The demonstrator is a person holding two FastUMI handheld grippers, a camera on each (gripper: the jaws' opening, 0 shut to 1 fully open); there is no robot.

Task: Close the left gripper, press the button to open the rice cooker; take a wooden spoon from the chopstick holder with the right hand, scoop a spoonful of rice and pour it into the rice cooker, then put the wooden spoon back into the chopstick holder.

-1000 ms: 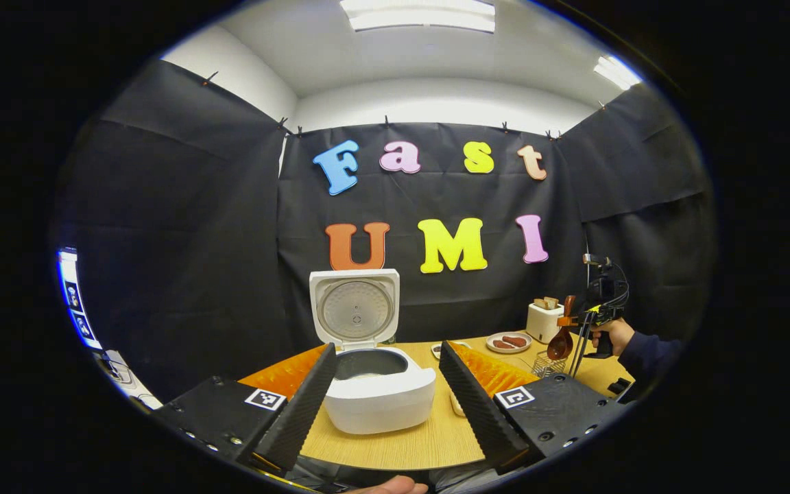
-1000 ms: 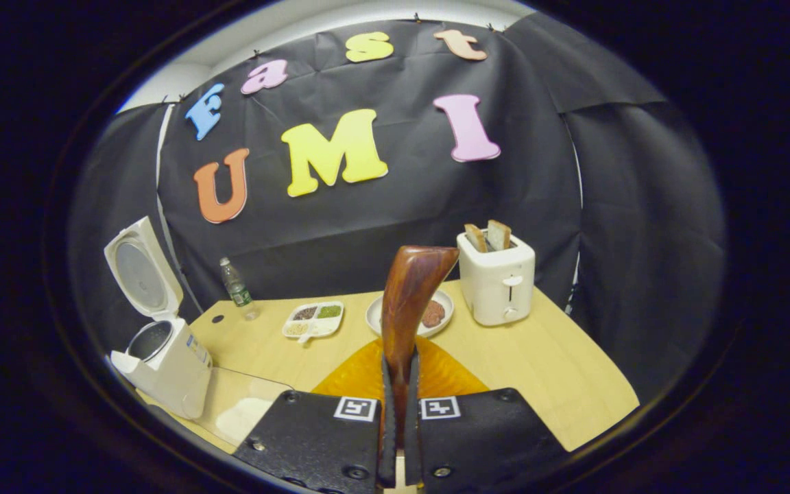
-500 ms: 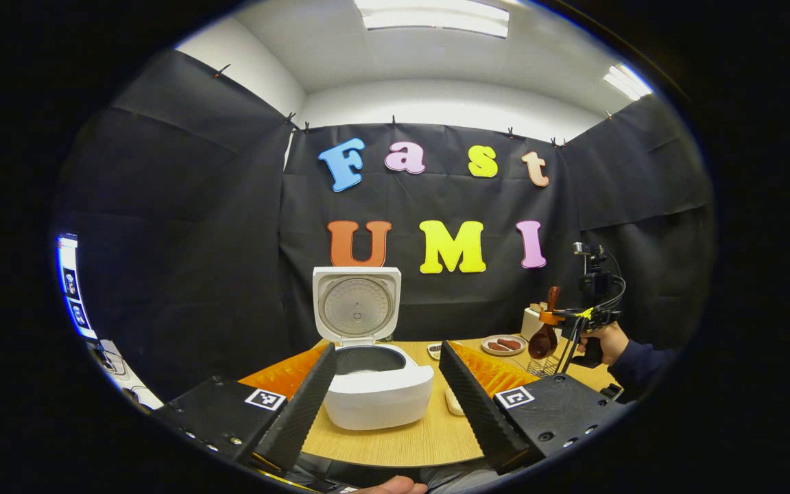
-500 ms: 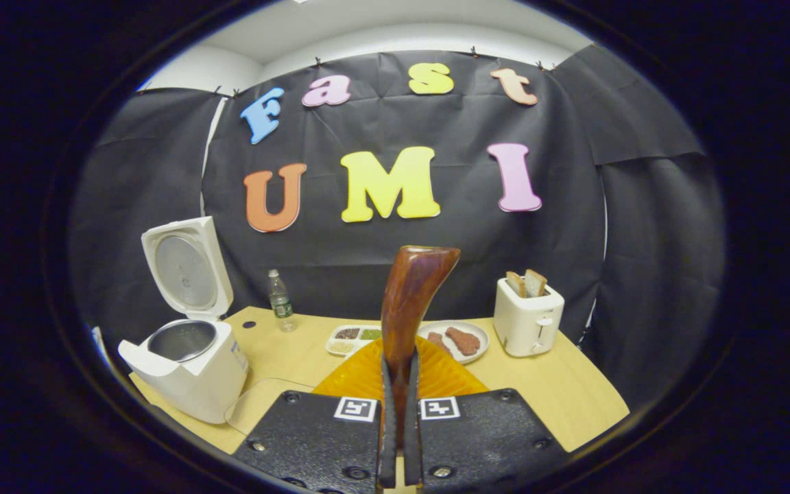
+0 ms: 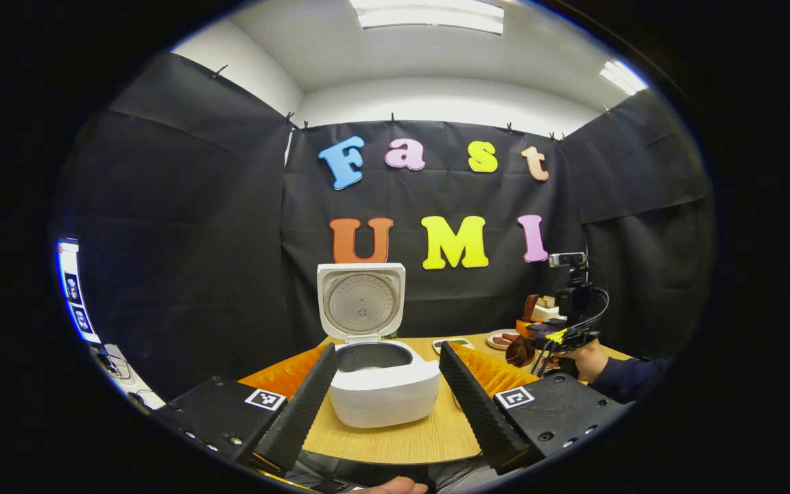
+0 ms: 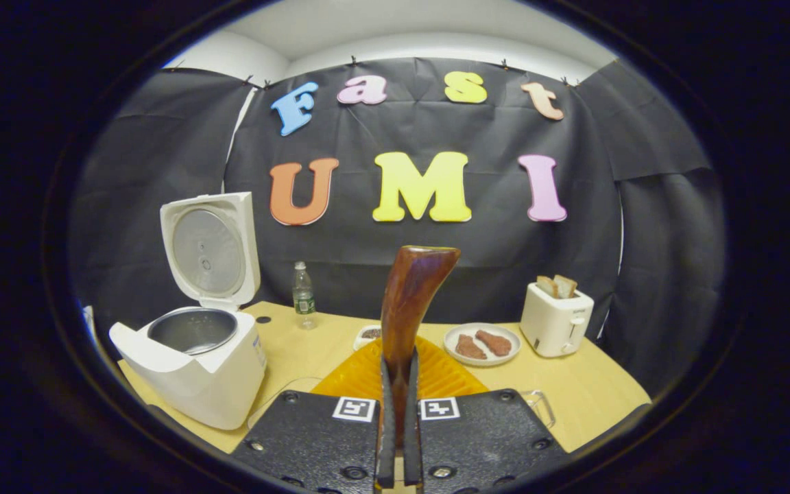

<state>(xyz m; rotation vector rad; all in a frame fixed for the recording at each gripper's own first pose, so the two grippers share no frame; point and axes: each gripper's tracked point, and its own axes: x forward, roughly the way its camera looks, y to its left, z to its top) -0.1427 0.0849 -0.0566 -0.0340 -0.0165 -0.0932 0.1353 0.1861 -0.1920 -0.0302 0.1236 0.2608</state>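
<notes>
Gripping the dark brown wooden spoon (image 6: 410, 309) by its handle, our right gripper (image 6: 398, 439) has both fingers pressed on it; that view alone shows a clear water bottle (image 6: 304, 296). Our left gripper (image 5: 387, 384) gapes wide, framing the white open-lidded rice cooker (image 5: 381, 384) on the far light wooden table (image 5: 402, 446).

Glossy wooden spoon (image 6: 409, 302); matt table (image 6: 594, 391)
</notes>
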